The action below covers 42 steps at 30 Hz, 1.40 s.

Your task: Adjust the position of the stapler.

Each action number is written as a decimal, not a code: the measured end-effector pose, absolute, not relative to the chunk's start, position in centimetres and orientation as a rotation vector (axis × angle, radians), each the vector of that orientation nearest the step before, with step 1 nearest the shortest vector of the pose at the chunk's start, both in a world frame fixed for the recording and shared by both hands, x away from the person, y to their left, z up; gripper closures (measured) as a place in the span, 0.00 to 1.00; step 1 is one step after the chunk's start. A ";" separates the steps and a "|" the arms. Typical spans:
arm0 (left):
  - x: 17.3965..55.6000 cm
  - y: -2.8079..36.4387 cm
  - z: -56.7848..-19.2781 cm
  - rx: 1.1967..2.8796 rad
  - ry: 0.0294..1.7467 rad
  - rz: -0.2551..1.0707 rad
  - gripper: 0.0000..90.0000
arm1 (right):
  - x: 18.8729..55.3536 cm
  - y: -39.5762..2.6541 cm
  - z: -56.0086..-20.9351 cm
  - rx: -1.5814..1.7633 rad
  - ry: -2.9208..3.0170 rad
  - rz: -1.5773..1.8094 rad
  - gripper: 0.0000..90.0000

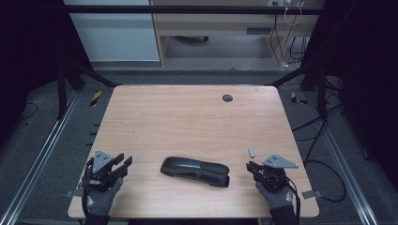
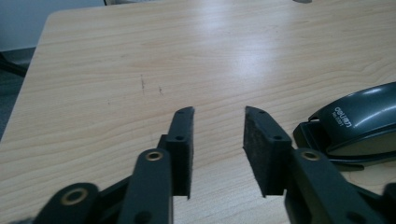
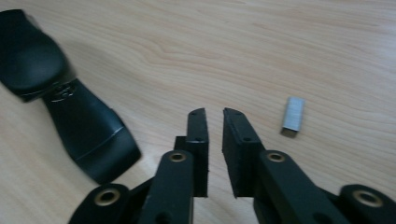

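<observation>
Black plastic stapler (image 1: 195, 171) lies untouched near the front edge of the pale wooden table (image 1: 187, 117), a small grey strip of staples (image 1: 252, 152) just right of it.

Nothing looks begun: left gripper (image 1: 123, 163) gapes empty; right gripper (image 1: 249, 167) is nearly closed on nothing. Left gripper view shows faint lettering, perhaps a brand; right gripper view shows the strip clearly.

Dark knit gloves with red-white wrist logo on left hand (image 1: 100, 197) and right hand (image 1: 278, 194); black two-jaw grippers, brass pivot rivets, grey triangular top plates, black cables
</observation>
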<state>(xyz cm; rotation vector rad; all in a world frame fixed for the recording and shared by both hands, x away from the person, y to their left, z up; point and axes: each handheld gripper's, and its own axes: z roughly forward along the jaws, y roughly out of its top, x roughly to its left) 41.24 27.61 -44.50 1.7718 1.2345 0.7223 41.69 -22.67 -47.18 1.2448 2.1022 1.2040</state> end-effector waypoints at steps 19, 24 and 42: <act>43.2 24.4 -45.1 1.865 1.169 0.727 1.00 | 39.7 -18.2 -48.7 1.152 2.286 1.287 1.00; 45.0 22.3 -45.5 1.900 1.146 0.696 1.00 | 39.4 -17.8 -48.9 1.146 2.300 1.287 1.00; 47.8 17.6 -47.4 2.006 1.076 0.596 1.00 | 39.4 -15.8 -50.0 1.121 2.382 1.258 1.00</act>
